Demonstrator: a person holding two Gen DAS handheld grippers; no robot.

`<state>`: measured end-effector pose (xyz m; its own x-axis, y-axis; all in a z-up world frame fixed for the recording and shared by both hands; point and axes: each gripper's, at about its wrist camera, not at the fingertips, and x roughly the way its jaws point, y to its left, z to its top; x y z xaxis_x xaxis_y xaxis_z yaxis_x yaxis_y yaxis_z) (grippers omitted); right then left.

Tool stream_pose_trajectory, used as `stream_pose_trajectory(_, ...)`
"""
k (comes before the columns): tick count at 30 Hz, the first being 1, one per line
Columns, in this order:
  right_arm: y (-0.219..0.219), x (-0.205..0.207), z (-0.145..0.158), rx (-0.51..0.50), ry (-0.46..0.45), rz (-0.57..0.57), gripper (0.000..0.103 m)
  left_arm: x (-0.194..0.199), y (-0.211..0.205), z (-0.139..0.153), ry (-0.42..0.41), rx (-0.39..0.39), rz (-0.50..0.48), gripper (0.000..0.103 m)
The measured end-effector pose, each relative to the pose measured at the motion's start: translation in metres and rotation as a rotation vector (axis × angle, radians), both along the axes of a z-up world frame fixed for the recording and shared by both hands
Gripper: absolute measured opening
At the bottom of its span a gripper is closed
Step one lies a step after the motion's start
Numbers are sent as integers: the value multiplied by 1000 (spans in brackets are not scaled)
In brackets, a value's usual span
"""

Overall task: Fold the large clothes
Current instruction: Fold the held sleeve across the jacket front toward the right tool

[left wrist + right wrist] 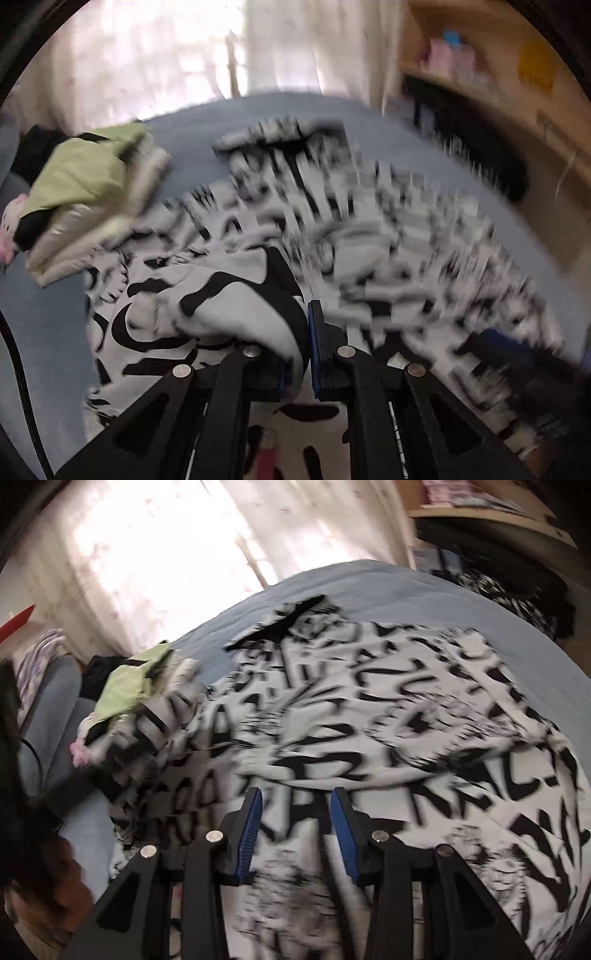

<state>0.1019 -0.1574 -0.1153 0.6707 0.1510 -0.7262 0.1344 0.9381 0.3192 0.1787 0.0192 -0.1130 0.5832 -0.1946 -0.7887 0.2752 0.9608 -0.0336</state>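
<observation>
A large white garment with black graffiti lettering (332, 229) lies spread on a blue bed (207, 147). My left gripper (301, 332) is shut on a bunched fold of this garment, which rises between its blue pads. In the right wrist view the same garment (369, 709) covers most of the bed (369, 587). My right gripper (295, 812) is open just above the cloth, with nothing between its blue pads (251, 823). Both views are blurred by motion.
A pile of folded clothes topped by a light green piece (85, 181) sits at the bed's left, also in the right wrist view (129, 686). Curtains (166, 554) hang behind the bed. A wooden shelf (498, 74) and dark clothes stand at the right.
</observation>
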Motion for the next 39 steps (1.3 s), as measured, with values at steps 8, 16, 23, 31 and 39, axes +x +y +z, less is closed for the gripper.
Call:
stream_pose_trajectory(8,-20,-3,-18,42,42,11,39,-15,-14,-33,130,-2,-57,58)
stream_pose_trajectory(16,0,-2,-13,56,21,109,41,-47,6,-11,104,-38,-75,69)
stream_pose_trajectory(23,37,-3,1,-11,-18,254,56,-84,63,-10,109,-84,72,71)
stream_pose_trajectory(31,117,8,4,-259,-59,494,56,-102,119,-35,179,-130,227,71)
stream_pose_trajectory(39,182,50,-38,-542,19,605,56,-104,133,-34,150,-159,252,71)
